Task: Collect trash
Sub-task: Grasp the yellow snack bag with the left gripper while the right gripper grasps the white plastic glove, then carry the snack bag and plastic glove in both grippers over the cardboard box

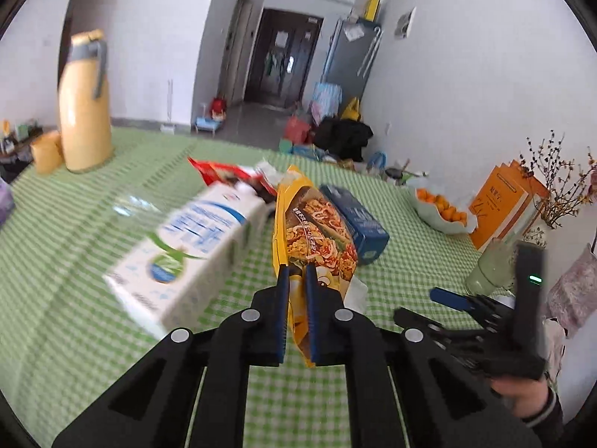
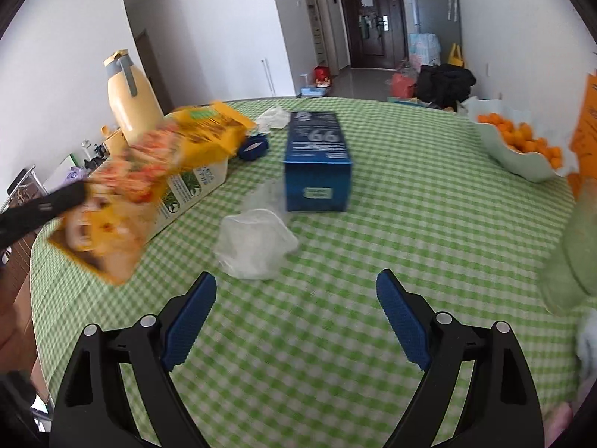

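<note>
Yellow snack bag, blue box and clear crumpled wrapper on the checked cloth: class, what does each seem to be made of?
Yellow snack bag: probably glossy printed plastic film; it creases and bends where the left gripper pinches it.
Blue box: likely printed cardboard, with sharp edges and flat faces.
Clear wrapper: thin translucent plastic, crumpled, the cloth faintly showing through.

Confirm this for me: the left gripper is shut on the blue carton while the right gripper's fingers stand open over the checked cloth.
One thing is wrong. The left gripper is shut on the yellow snack bag, not the blue carton, which lies untouched on the checked cloth; the left wrist view shows this. The right gripper does stand open over the cloth.
</note>
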A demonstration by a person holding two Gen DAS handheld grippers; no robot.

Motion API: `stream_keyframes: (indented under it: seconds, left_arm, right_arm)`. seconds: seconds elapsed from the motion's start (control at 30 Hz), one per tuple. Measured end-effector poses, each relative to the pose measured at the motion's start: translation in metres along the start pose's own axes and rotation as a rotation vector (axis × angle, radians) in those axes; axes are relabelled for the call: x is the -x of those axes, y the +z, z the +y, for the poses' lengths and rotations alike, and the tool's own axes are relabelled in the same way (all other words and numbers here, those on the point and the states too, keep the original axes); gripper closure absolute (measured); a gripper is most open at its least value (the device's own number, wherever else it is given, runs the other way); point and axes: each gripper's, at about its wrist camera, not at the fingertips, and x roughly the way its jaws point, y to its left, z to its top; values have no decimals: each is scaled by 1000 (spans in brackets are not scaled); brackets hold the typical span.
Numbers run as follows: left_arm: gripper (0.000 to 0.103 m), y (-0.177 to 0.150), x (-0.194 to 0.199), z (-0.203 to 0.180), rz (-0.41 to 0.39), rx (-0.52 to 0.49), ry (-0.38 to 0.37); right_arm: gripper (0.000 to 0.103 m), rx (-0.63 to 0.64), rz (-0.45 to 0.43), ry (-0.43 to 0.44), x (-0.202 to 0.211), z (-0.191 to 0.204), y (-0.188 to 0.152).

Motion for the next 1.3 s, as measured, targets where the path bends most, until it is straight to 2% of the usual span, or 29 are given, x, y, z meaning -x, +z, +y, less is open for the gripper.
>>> stream_keyframes:
  seconds: [0.1,0.2,0.27,0.33,0.43,0.57,0.77,1.0,1.2,1.3]
  left_arm:
    - [98,1,44,13,-82,3,50]
    - [98,-1,75,25,-117,3,108]
    - [98,-5,89,33,-126,2,129]
    - [99,-11,102,38,-133,-3,157]
    - [100,-19,115,43,-136,3,169]
    - [102,-33,125,45,-140,12,189]
    - [103,-50,133,39,-120,17,169]
    - [103,-52,144,25,-129,-3,138]
    - [103,-46,160,18,-169,-21,154]
    - [103,-45,169,24,-192,-11,192]
  right_arm:
    - [19,39,29,4,-30,22,15]
    - [20,88,82,-66,-65,37,23]
    - [32,92,120,-69,-80,41,22]
    - [66,83,139,-80,-82,43,16]
    - [86,96,116,-42,-54,49,-1]
    - [90,137,21,-37,14,51,-28]
    - [92,60,-95,-95,94,24,-44]
    - [92,39,-120,-115,119,20,-56]
    - [92,42,-124,-115,126,19,-60]
    - [92,47,-130,-98,128,23,-59]
